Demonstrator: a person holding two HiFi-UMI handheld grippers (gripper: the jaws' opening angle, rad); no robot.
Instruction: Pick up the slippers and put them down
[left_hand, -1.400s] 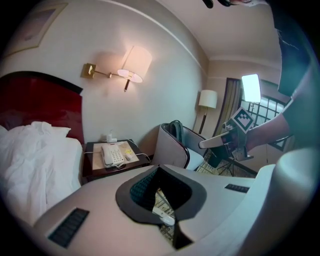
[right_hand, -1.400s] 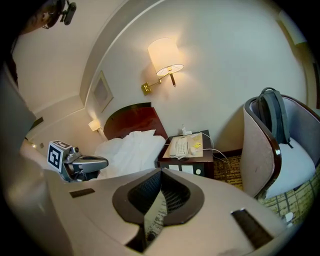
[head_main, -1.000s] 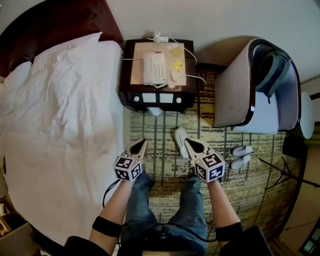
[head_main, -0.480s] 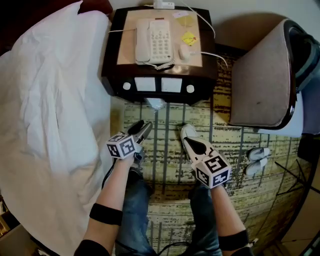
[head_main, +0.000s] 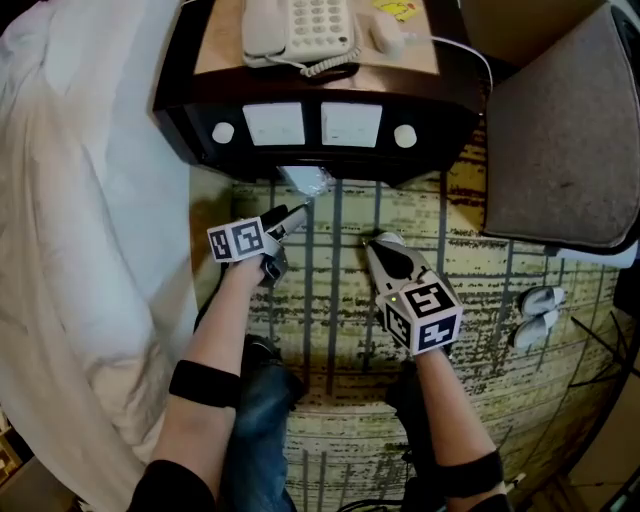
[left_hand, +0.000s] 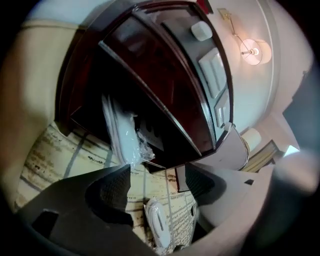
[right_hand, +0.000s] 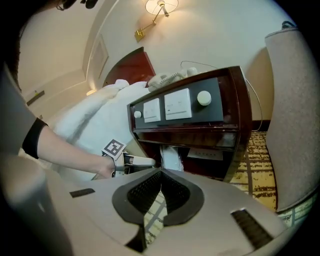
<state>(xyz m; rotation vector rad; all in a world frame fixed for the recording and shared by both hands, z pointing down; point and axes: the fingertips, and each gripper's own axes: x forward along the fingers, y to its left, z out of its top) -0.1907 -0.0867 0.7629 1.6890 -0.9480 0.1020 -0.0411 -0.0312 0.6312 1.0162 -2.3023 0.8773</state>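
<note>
A pair of white slippers in clear plastic wrap (head_main: 305, 182) sticks out from the open space under the dark nightstand (head_main: 190, 110). My left gripper (head_main: 293, 214) points at it from just short of it. Its jaws have just been opening and stand open with nothing between them. In the left gripper view the wrapped slippers (left_hand: 122, 132) lie ahead of the left gripper (left_hand: 155, 172). My right gripper (head_main: 378, 245) is shut and empty, low over the carpet to the right. The right gripper view shows the wrapped slippers (right_hand: 171, 159) beyond the right gripper (right_hand: 161, 172), with the left gripper (right_hand: 142, 161) beside them.
A white bed (head_main: 80, 200) fills the left. An armchair (head_main: 560, 130) stands at the right, with a loose pair of pale slippers (head_main: 537, 310) on the patterned carpet (head_main: 330, 300) near it. A phone (head_main: 300, 25) sits on the nightstand. A white shoe-like thing (left_hand: 157, 225) lies on the carpet under the grippers.
Both grippers have sunk toward the carpet and come closer to the nightstand. The left gripper has rolled and its jaws have opened. The right gripper stays shut.
</note>
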